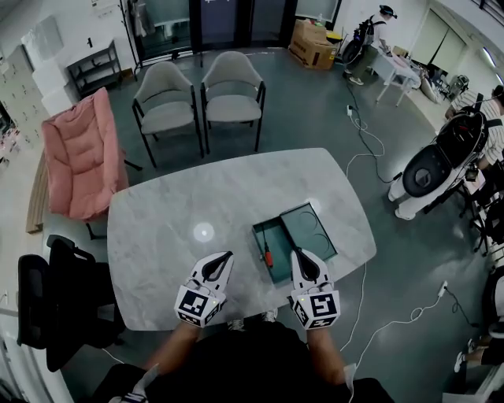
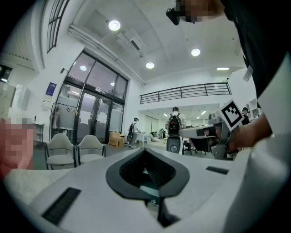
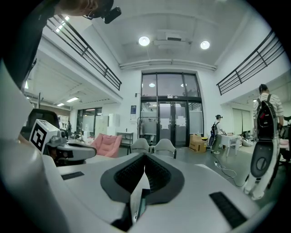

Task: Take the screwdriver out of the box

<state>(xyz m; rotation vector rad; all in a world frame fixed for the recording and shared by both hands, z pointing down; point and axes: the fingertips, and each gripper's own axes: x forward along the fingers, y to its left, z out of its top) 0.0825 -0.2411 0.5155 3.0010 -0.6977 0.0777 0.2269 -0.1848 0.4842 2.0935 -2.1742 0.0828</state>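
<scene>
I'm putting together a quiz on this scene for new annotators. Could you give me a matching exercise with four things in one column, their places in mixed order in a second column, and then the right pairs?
Things:
1. screwdriver
2. pink armchair
3. grey chairs
4. cardboard carton

Places:
A. side by side, just beyond the far edge of the table
B. inside the open box on the table
C. off the table's far left corner in the head view
D. on the floor near the glass doors

Pairs: 1-B, 2-C, 3-A, 4-D

left claw (image 1: 227,256), right claw (image 1: 298,253) side by side, both level, jaws closed together.
</scene>
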